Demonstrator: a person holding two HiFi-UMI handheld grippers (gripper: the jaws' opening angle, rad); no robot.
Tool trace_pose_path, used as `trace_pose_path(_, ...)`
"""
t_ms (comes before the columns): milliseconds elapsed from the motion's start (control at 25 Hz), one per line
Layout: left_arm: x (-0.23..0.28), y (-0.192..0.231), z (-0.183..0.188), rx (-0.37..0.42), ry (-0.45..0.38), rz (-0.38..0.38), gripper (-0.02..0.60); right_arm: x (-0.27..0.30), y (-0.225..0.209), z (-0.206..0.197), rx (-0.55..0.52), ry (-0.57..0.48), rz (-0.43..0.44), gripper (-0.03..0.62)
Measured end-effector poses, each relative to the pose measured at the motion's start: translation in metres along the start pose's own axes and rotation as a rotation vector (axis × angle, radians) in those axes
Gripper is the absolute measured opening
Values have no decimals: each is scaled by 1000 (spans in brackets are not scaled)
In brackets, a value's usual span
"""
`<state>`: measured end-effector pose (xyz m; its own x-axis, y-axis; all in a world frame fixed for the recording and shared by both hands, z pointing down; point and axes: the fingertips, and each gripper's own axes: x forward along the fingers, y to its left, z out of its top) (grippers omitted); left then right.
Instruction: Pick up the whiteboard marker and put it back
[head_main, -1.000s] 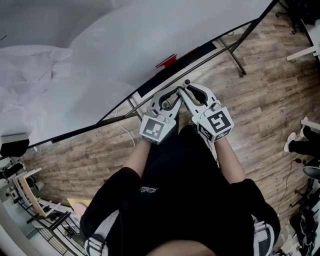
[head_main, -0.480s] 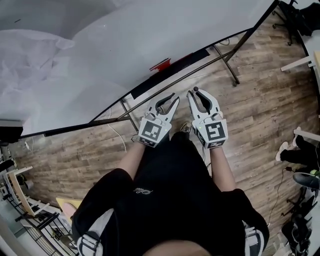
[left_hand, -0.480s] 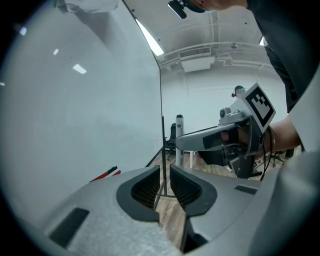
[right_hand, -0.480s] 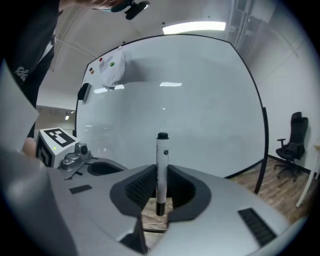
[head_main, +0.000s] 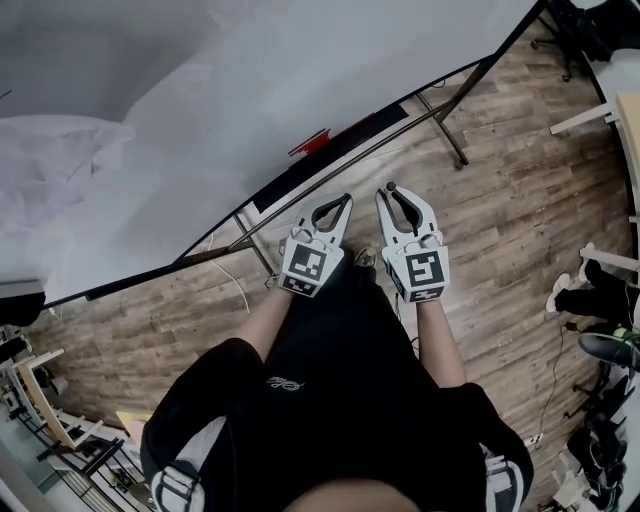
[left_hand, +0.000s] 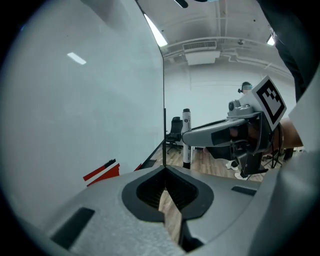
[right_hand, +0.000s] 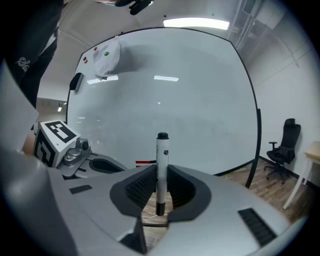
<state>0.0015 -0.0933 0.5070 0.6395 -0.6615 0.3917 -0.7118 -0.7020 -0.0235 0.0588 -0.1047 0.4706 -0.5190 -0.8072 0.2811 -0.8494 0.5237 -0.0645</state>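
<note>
Over the last second the two grippers had come apart. Earlier their tips had met in front of the ledge (head_main: 330, 157) at the foot of the whiteboard (head_main: 300, 70), the right tip lying across the left. Now they stood side by side with a clear gap between them, and both had drawn back from the board to sit over the wooden floor (head_main: 500, 180).

The whiteboard marker (right_hand: 161, 170) stayed with the right gripper (right_hand: 161, 191) alone. Its jaws pinched the barrel low down, so the marker stood upright with most of its length and its black top end above the grip. The left gripper view showed the same marker from the side, upright in the neighbouring gripper and well clear of anything else. The left gripper (left_hand: 165, 186) carried nothing — its jaws were pressed together at the tips, with only floor showing through the hollow behind them.

For the task, this looked like the end of the picking-up half: the marker was secure in one gripper and the other was free. The putting-back half seemed not yet done, since the marker was away from the ledge, where a red thing (head_main: 310, 141) of a kind I could not make out lay. The retreat meant the right gripper would need to go forward again to set it down — probably on that ledge.
</note>
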Motion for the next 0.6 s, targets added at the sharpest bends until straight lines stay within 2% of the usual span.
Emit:
trace_pose_path(120, 6, 13, 2, -40, -14, -13, 6, 15, 1, 3, -34, 38, 7, 56)
trace_pose_path(240, 9, 28, 6, -37, -28, -19, 6, 29, 3, 9, -56, 67, 13, 57)
trace_pose_path(440, 6, 62, 11, -99, -48, 9, 6, 53, 10, 29, -121, 93, 35, 57)
trace_pose_path(600, 4, 71, 15, -106, -65, 15, 6, 68, 14, 37, -162, 105, 51, 56)
